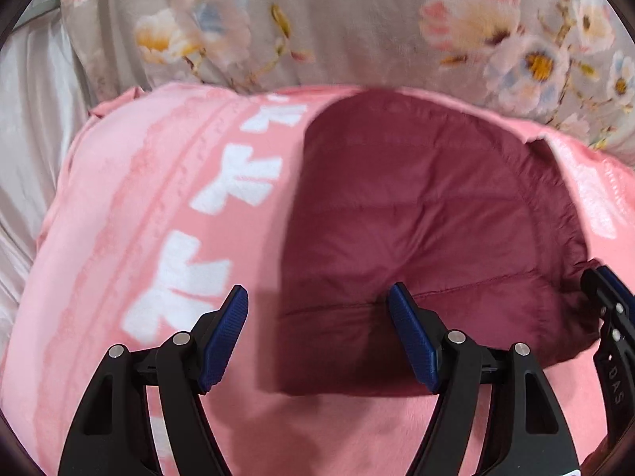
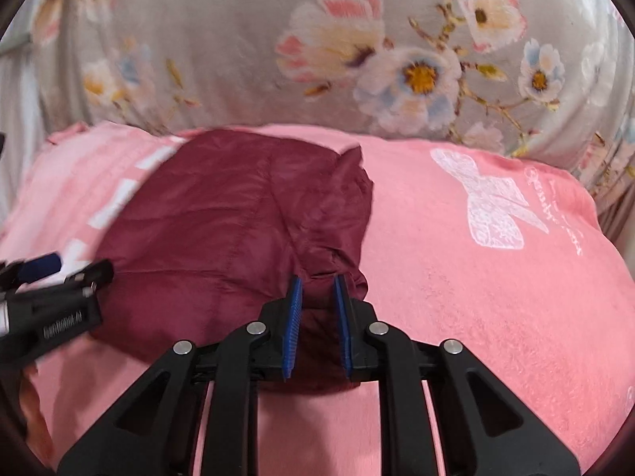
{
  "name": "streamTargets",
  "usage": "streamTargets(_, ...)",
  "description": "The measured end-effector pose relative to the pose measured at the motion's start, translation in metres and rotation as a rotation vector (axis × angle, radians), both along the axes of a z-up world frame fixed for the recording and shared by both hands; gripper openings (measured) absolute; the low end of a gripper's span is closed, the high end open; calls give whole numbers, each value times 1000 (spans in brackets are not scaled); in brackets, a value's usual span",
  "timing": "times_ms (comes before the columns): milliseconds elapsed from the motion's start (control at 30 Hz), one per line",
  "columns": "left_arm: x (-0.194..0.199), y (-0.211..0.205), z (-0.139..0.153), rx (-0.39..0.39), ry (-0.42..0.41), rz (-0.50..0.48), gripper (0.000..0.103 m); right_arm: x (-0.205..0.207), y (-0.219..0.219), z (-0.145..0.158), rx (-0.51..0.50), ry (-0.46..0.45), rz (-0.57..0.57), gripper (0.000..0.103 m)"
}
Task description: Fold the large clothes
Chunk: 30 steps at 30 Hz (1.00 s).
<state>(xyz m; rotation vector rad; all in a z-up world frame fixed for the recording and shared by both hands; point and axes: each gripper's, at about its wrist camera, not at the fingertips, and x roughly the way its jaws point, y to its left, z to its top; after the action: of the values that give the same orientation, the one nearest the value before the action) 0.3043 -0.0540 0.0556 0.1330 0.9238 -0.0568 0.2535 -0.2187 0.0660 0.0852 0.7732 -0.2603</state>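
The right gripper (image 2: 317, 289) pinches a bunched fold of a maroon quilted garment (image 2: 238, 230), its two blue-padded fingers (image 2: 294, 317) drawn close together with dark red cloth squeezed between them at the garment's near right corner. The left gripper (image 1: 317, 301) hangs above the same garment (image 1: 416, 218) with its jaws spread wide and nothing between them; its left finger (image 1: 226, 333) sits over pink fabric just off the garment's left edge, its right finger (image 1: 412, 337) over the maroon cloth itself.

The garment lies in a rounded, partly folded heap on a pink blanket (image 2: 496, 297), which surrounds it on every side. In the right wrist view, the garment's right edge stands up in a crumpled ridge running from its far corner down to the pinched fold. Stitched quilting lines cross its surface, and a gathered seam curves along its right side in the left wrist view.

To the left of the garment, the pink blanket (image 1: 99, 238) carries a row of white block letters (image 1: 238, 182); to the right of the garment, a white bow print (image 2: 492, 198) and a line of script too small to read. Beyond the garment's far edge rises a grey floral quilt (image 2: 278, 39) with pink, white and blue blossoms, seen likewise in the left wrist view (image 1: 357, 20).

The left gripper (image 2: 51, 305) enters the right wrist view at the garment's left edge, and the right gripper (image 1: 611, 317) shows at the garment's right edge in the left wrist view.
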Motion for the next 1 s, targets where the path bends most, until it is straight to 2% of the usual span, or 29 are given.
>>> streamTargets(100, 4, 2, -14, -33, -1, 19, 73, 8, -16, -24, 89, 51, -22, 16)
streamTargets(267, 7, 5, -26, -52, -3, 13, 81, 7, -14, -45, 80, 75, -23, 14)
streamTargets(600, 4, -2, -34, -26, -37, 1, 82, 8, -23, -49, 134, 81, -14, 15)
streamTargets(1000, 3, -6, -35, 9, -56, -4, 82, 10, -22, -48, 116, 92, -10, 15)
